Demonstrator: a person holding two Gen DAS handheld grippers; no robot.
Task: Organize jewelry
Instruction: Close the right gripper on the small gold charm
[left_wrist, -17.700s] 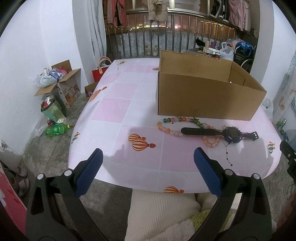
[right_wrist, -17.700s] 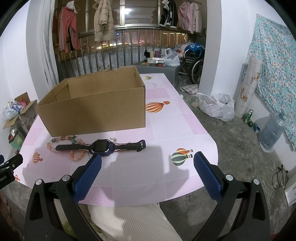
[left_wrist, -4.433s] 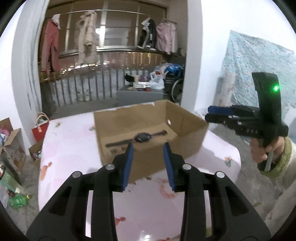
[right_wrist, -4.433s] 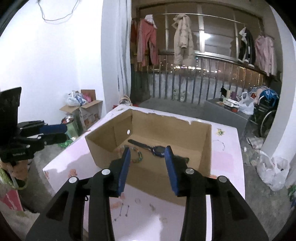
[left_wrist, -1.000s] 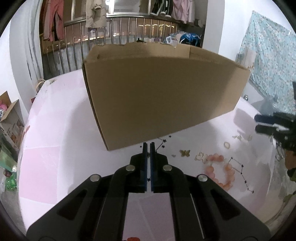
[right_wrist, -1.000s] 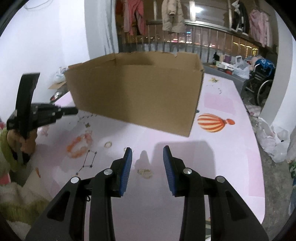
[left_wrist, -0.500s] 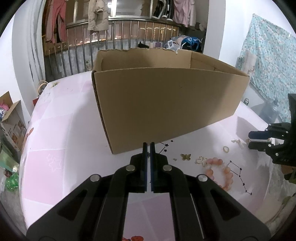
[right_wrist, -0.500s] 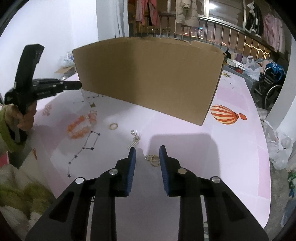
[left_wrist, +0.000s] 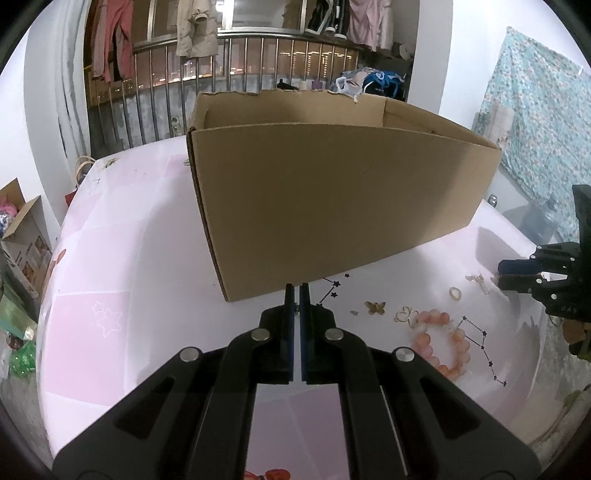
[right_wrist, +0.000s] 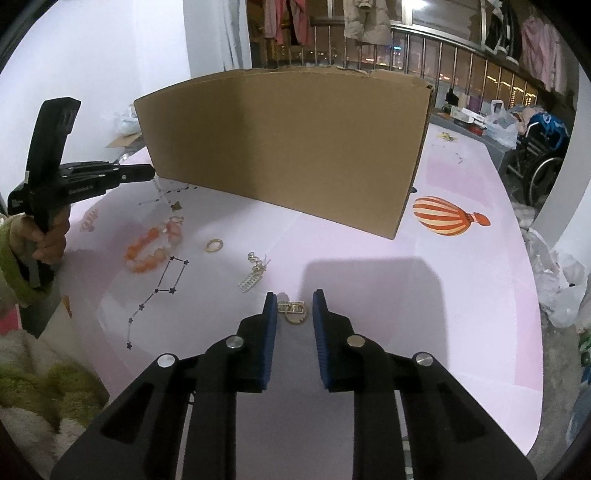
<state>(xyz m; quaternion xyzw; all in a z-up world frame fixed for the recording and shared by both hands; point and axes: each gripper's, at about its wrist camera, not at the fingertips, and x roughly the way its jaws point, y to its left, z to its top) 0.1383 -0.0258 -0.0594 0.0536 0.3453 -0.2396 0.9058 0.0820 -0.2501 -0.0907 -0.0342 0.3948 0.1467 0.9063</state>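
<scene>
My left gripper (left_wrist: 294, 291) is fully closed; a thin star chain (left_wrist: 334, 290) runs right at its tips, can't tell if it's pinched. My right gripper (right_wrist: 294, 300) is closing, with a small gold charm (right_wrist: 292, 310) lying on the table (right_wrist: 424, 295) between the pads (right_wrist: 269, 332), not yet squeezed.

One cardboard box (left_wrist: 332, 206) stands right ahead of both grippers, its tall near wall hiding whatever is inside. It sits on the pink table, with one balloon print (right_wrist: 443, 216) near its right corner.

Loose pieces on the table in front of the box, counted:
- 1 pink bead bracelet (right_wrist: 153, 249)
- 1 second star chain (right_wrist: 162, 288) just beside the bracelet
- 1 gold ring (right_wrist: 214, 245)
- 1 silver comb-like earring (right_wrist: 253, 277)
- 1 gold butterfly (left_wrist: 375, 306)
- 1 gold outline charm (left_wrist: 404, 314) touching the bracelet

The earring lies near the charm, apart from it. Nothing lies between my right pads and the charm.
</scene>
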